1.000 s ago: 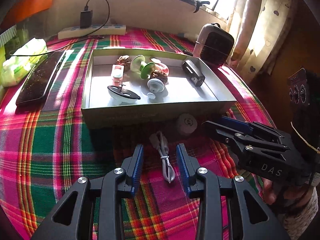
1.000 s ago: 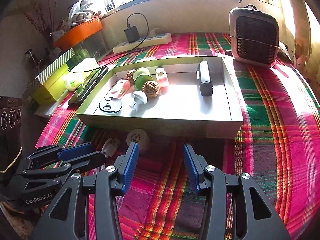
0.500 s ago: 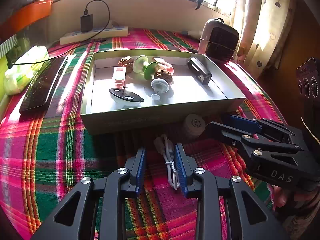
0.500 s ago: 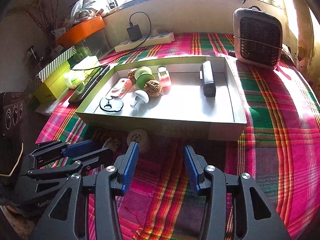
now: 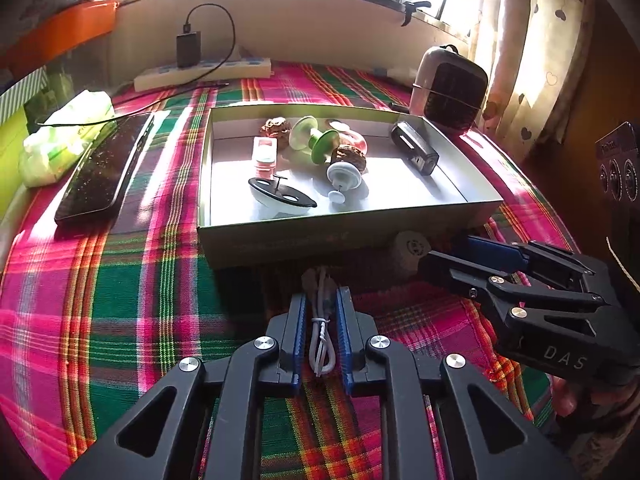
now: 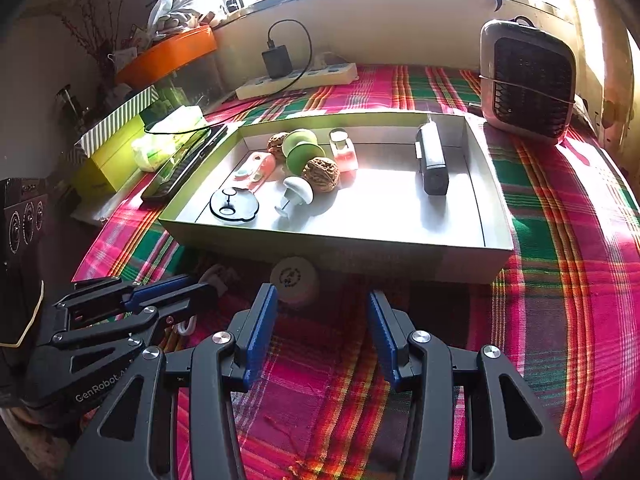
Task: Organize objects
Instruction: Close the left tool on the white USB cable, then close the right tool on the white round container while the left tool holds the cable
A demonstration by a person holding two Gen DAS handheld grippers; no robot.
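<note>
The tabletop [image 5: 120, 280] carries the open box [image 5: 344, 236] in its middle. Before the box's near wall, my left gripper [image 5: 321, 312] is pinching the white bundled cable [image 5: 320, 320]; its long axis runs from me toward the box, plugs pointing to the box. My right gripper [image 6: 322, 316] is spread wide, near the small white round thing [image 6: 294, 278].

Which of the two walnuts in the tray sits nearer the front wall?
The walnut beside the white mushroom-shaped knob is nearer the front wall of the tray. The other walnut lies back by the rear wall, left of the green spool.
</note>
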